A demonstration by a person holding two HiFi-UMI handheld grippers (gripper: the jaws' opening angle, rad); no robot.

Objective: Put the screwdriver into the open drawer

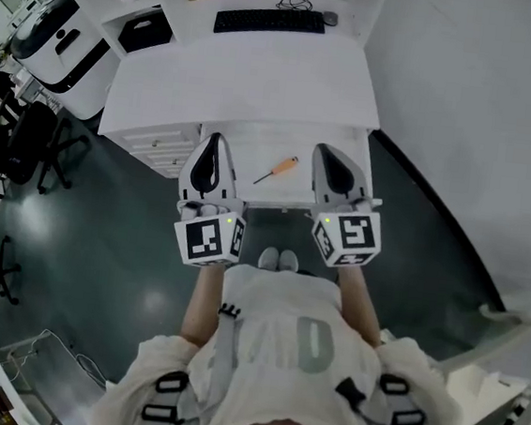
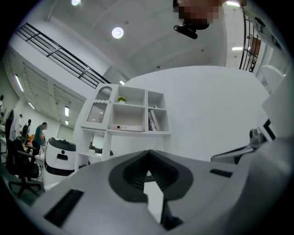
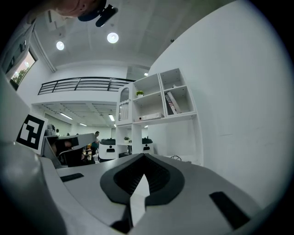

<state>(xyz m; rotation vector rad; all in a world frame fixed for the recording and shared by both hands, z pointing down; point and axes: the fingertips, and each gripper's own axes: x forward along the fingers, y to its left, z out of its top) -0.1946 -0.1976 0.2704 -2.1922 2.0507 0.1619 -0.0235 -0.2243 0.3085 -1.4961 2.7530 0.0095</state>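
left gripper: fingers sitting pressed together, gripping nothing | right gripper: fingers sitting pressed together, gripping nothing | orange-handled thin-shafted screwdriver: lying in open white drawer, between both fingertip pairs, touching neither

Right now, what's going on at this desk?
A person stands at a white desk, holding the left tongs and the right tongs roughly level over its open drawer. Both tongs are shut and empty. The orange-handled screwdriver already lies in the drawer, untouched, between the two.
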